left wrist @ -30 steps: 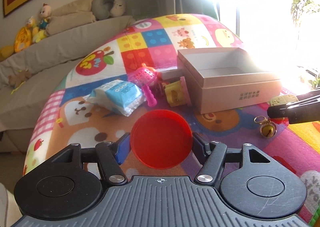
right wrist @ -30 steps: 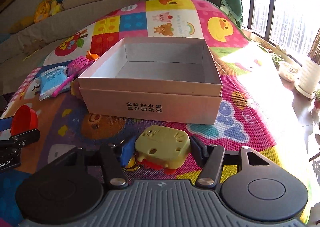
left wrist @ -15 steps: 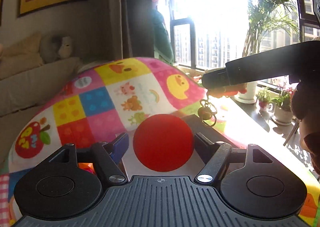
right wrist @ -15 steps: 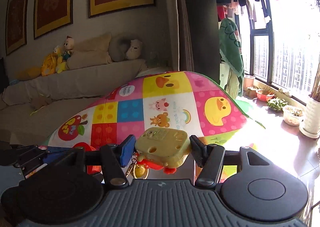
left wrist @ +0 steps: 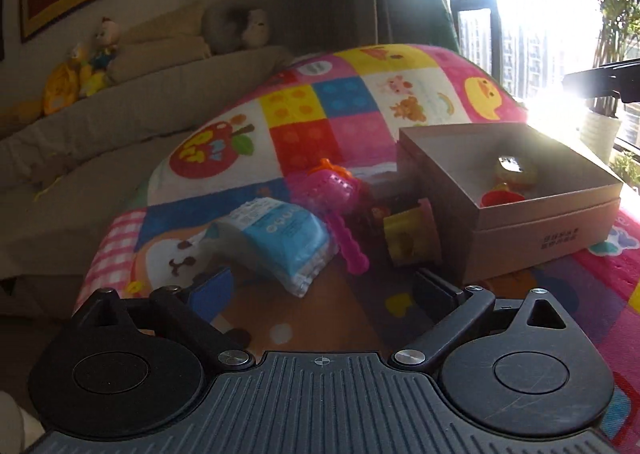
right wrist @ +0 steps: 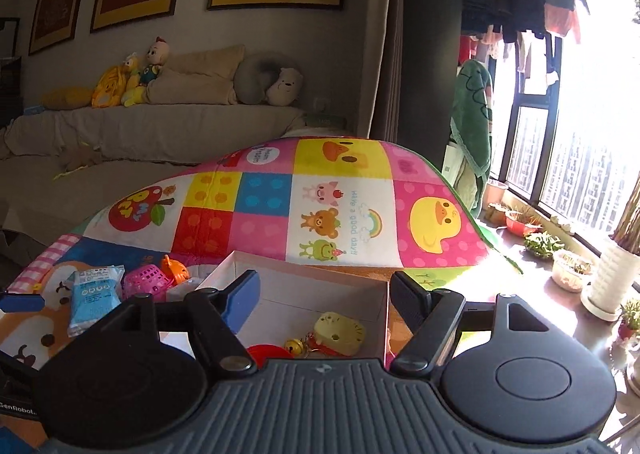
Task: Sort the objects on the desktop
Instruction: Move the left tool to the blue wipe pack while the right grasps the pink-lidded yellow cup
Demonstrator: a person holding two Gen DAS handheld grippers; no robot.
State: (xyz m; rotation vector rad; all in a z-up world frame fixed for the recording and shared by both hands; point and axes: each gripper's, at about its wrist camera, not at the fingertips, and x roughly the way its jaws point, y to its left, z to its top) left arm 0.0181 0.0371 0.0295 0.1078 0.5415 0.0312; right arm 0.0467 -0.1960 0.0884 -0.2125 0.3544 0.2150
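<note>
A cardboard box [left wrist: 540,238] stands on the colourful play mat. Inside it lie a red cup [left wrist: 502,198] and a yellow animal keychain toy [left wrist: 514,170]. In the right wrist view the same toy [right wrist: 340,334], its bell [right wrist: 294,346] and the cup [right wrist: 268,354] rest in the box [right wrist: 304,282]. My right gripper [right wrist: 326,294] hangs above the box, jaws opening, nothing between them. My left gripper [left wrist: 322,286] is left of the box, jaws opening wide and empty. A blue tissue pack [left wrist: 276,238] lies just beyond its fingertips.
On the mat left of the box lie a pink basket toy [left wrist: 332,186] with a pink handle [left wrist: 348,250], a yellow roll-shaped item [left wrist: 412,238] and an orange piece [right wrist: 174,270]. A sofa [right wrist: 160,134] runs behind the mat, and potted plants [right wrist: 612,278] line the window at right.
The left gripper let go of the red cup and the right gripper let go of the yellow toy; both now lie in the box. The left swung back toward the tissue pack; the right rose.
</note>
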